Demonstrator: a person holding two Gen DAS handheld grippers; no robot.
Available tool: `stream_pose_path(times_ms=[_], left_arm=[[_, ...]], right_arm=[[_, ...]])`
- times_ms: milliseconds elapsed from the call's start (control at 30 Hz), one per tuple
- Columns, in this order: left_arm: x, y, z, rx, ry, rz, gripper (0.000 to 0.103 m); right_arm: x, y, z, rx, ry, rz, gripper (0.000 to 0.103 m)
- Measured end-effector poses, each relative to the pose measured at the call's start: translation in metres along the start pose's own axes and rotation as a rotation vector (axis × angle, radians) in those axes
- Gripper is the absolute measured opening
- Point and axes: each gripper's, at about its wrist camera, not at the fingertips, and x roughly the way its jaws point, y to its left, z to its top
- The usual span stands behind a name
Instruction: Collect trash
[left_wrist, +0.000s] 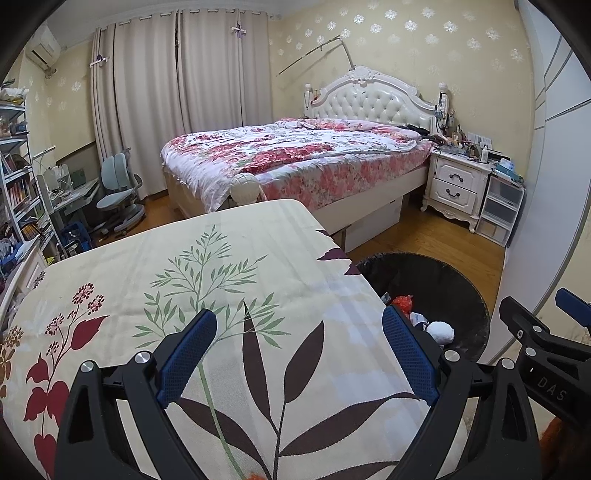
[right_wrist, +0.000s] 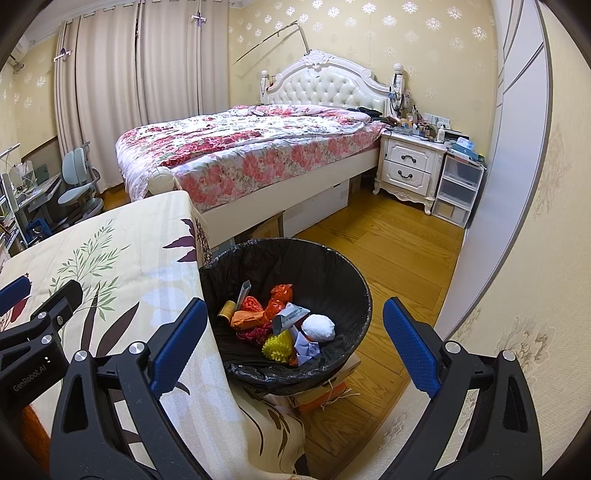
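Note:
A round bin with a black liner (right_wrist: 332, 266) stands on the floor beside the table's right edge; it also shows in the left wrist view (left_wrist: 461, 288). In it lie several pieces of trash: a white paper ball (right_wrist: 319, 326), orange wrappers (right_wrist: 275, 304), a yellow spiky ball (right_wrist: 277, 345), a gold tube (right_wrist: 226, 312). My right gripper (right_wrist: 295, 343) is open and empty, above the bin's near rim. My left gripper (left_wrist: 300, 350) is open and empty over the floral tablecloth (left_wrist: 221, 266).
A bed with a floral quilt (right_wrist: 240, 147) stands behind the table. A white nightstand (right_wrist: 410, 166) and plastic drawers (right_wrist: 458, 188) are at the right wall. A desk chair (left_wrist: 118, 195) and bookshelves (left_wrist: 18, 192) are at the left. Wooden floor (right_wrist: 388, 251) lies right of the bin.

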Motion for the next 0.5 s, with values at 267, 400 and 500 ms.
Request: stream_pose_path(times_ms=[267,400,500], left_arm=[[-0.0012,-0.0010,-0.0007,0.008,0.003,-0.006,0.091],[-0.0016,-0.0014,-0.0011,0.010,0.011,-0.019,0.091],[-0.0017,-0.0012,-0.0013,0.009,0.013,-0.024,0.091]], right_arm=[[0.0008,0.0004,-0.0002,0.000,0.001,0.000,0.094],[0.0006,0.0005,-0.0002,-0.001,0.002,0.000,0.094],[0.0001,0.0002,0.0000,0.000,0.001,0.000,0.094]])
